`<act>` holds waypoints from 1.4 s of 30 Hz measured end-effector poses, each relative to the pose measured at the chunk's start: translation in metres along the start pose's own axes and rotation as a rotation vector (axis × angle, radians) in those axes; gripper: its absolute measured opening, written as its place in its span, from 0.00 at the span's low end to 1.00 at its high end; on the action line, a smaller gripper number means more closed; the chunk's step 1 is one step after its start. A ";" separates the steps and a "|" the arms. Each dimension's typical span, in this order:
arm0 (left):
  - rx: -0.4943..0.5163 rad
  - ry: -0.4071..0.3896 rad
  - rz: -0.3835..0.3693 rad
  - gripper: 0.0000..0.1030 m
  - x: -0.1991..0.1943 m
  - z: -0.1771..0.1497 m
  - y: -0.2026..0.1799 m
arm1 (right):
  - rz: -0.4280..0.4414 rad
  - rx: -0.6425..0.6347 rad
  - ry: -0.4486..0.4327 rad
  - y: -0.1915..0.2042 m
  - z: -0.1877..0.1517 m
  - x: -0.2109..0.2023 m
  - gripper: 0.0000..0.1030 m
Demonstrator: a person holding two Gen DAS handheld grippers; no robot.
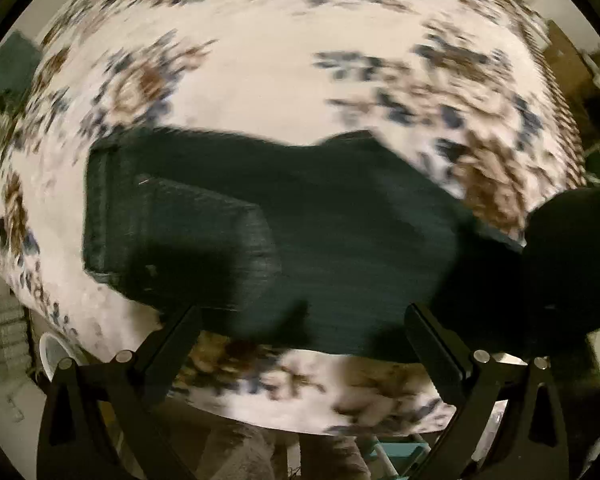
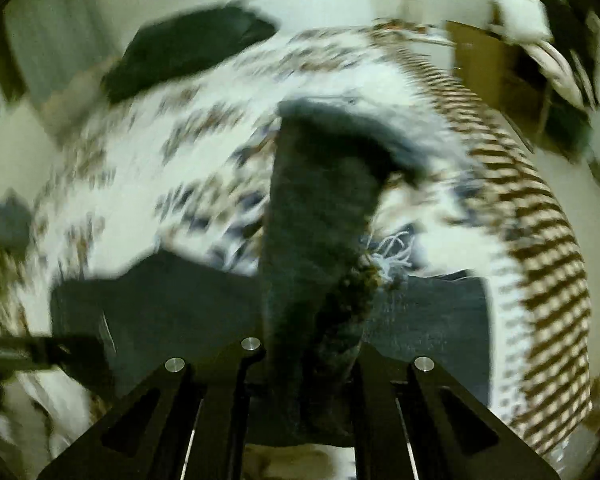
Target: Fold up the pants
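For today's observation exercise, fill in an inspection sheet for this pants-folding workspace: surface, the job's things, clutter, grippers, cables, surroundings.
Surface: floral bedspread, white with brown and blue print; both views blurred.
Job's things: dark pants lying across the bedspread; one frayed pant leg is lifted toward the right wrist camera.
Clutter: a dark bundle of cloth at the far end of the bed; what it is cannot be told.
Grippers: left gripper open above the pants, holding nothing; right gripper shut on the pant leg.
Cables: nothing seen.
Surroundings: pale wall and a brown cardboard box beside the bed.
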State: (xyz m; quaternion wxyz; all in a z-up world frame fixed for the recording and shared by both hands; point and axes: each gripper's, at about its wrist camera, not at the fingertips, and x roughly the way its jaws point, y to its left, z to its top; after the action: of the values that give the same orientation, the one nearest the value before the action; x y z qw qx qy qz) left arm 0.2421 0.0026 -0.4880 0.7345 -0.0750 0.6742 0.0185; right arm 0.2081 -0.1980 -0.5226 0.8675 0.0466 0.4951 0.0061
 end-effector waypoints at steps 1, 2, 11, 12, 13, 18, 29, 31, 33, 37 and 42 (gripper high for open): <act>-0.025 0.005 0.003 1.00 0.004 0.001 0.015 | 0.016 -0.039 0.065 0.019 -0.006 0.019 0.17; -0.044 0.009 0.001 1.00 0.006 0.002 0.026 | 0.050 -0.079 0.160 0.038 -0.012 0.039 0.33; -0.048 0.025 -0.126 1.00 0.015 0.012 0.031 | 0.310 0.174 0.249 0.003 -0.040 0.006 0.72; -0.033 0.031 -0.148 1.00 0.018 0.013 0.023 | 0.290 0.239 0.250 -0.014 -0.039 -0.002 0.74; -0.006 0.043 -0.167 1.00 0.026 0.014 0.009 | 0.273 0.285 0.250 -0.028 -0.042 -0.005 0.74; 0.077 0.083 -0.171 0.96 0.056 0.014 -0.044 | 0.093 0.530 0.276 -0.121 -0.067 -0.008 0.74; 0.177 0.037 -0.171 0.02 0.080 0.012 -0.079 | 0.029 0.616 0.267 -0.181 -0.075 0.008 0.74; 0.161 -0.009 -0.201 0.02 0.057 0.014 -0.067 | 0.044 0.631 0.258 -0.179 -0.074 0.010 0.74; 0.141 -0.044 -0.220 0.02 0.040 0.017 -0.056 | 0.056 0.642 0.251 -0.176 -0.073 0.006 0.74; 0.109 -0.089 -0.210 0.02 0.026 0.029 -0.041 | 0.081 0.653 0.252 -0.173 -0.075 -0.001 0.74; 0.049 0.035 -0.234 0.07 0.057 0.037 -0.031 | 0.106 0.670 0.279 -0.169 -0.079 0.003 0.74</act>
State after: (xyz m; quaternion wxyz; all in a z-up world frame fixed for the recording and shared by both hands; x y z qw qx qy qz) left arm 0.2873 -0.0268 -0.5389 0.7214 -0.1353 0.6738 -0.0852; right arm 0.1354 -0.3605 -0.5797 0.7266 0.3524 0.5803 -0.1054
